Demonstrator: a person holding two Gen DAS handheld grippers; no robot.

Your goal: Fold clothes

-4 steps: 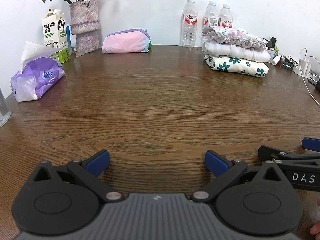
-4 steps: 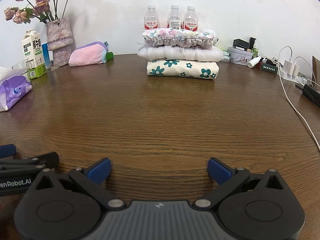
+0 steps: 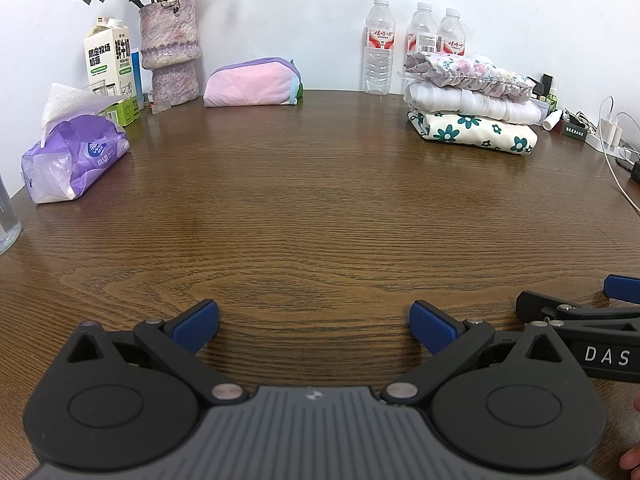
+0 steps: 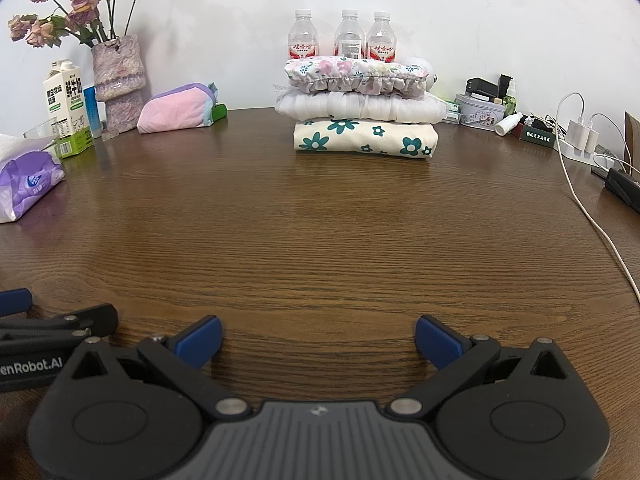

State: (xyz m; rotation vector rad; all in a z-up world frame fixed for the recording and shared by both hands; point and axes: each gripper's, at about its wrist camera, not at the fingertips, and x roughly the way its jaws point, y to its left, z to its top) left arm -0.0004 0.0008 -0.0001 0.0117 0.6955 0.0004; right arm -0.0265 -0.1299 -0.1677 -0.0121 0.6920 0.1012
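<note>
I have both the left gripper (image 3: 314, 322) and right gripper (image 4: 318, 338) spread wide over bare table (image 3: 320, 208), pinching nothing. The folded clothes (image 4: 362, 116) sit stacked at the far edge, bottles (image 4: 346, 36) behind, a cable (image 4: 592, 216) trailing right.

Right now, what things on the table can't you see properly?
- Water bottles: right wrist view, lower halves hidden behind the stack of folded clothes.
- Clear container: left wrist view, cut off by the left edge.
- Small items beside the tin: right wrist view, too small to name.
- Phone-like black object: right wrist view, cut by the right edge.
</note>
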